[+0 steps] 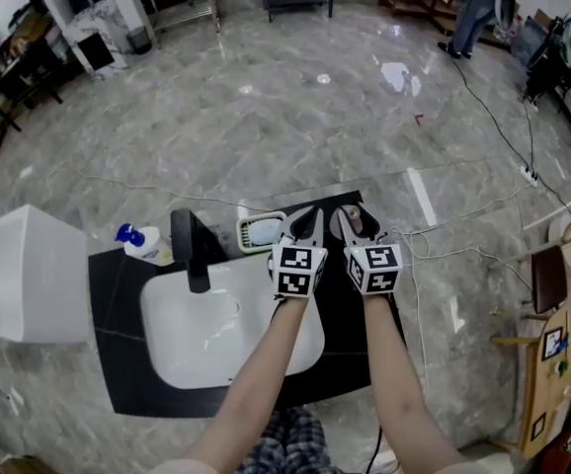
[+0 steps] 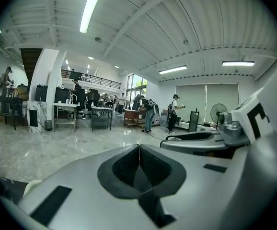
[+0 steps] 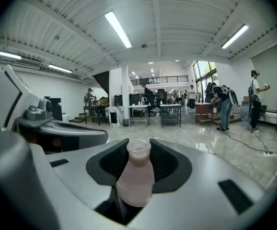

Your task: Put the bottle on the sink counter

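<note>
My right gripper is shut on a small pinkish bottle with a pale cap, which stands upright between the pads. In the head view this gripper hovers over the back right of the black sink counter; the bottle itself is hidden there. My left gripper is shut with nothing between its pads. It is held close beside the right one, above the far right edge of the white basin.
A black faucet rises at the basin's back left. A blue-capped spray bottle stands on the counter's left back corner, and a pale soap dish sits behind the basin. A white box adjoins the counter's left. Cables cross the floor.
</note>
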Motion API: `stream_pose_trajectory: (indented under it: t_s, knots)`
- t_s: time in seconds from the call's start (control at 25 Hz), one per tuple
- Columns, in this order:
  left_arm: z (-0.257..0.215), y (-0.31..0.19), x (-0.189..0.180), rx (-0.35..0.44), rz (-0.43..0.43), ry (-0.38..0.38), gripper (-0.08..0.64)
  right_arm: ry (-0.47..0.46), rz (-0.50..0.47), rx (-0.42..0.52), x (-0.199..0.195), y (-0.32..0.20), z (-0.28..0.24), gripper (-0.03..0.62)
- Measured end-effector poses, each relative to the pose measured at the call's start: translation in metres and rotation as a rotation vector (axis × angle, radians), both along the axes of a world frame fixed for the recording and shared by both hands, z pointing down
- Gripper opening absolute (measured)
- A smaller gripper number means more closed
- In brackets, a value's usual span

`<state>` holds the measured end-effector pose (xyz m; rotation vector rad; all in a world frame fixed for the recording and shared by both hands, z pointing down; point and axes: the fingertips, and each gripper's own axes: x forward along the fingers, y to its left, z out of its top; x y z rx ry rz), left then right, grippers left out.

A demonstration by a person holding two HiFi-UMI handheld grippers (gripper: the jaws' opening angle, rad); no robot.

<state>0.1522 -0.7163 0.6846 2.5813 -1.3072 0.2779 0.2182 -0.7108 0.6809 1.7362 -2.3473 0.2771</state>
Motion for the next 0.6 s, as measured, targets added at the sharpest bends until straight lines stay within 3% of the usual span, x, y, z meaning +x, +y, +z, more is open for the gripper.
stream_pose_trajectory:
  t_s: [0.32,0.48,0.6]
  knots:
    - [0.004,0.003,-0.003,0.000,-0.001,0.006,0.028,0.008,0.000,0.002,0.000,0.000,0.002,0.157]
    - [0.004,0.006,-0.004,-0.006,0.001,0.009,0.028,-0.017,0.010,0.014,0.001,0.001,-0.005,0.274]
    - [0.004,0.007,-0.007,-0.007,-0.006,0.013,0.028,-0.021,0.009,0.007,0.001,0.003,-0.006,0.299]
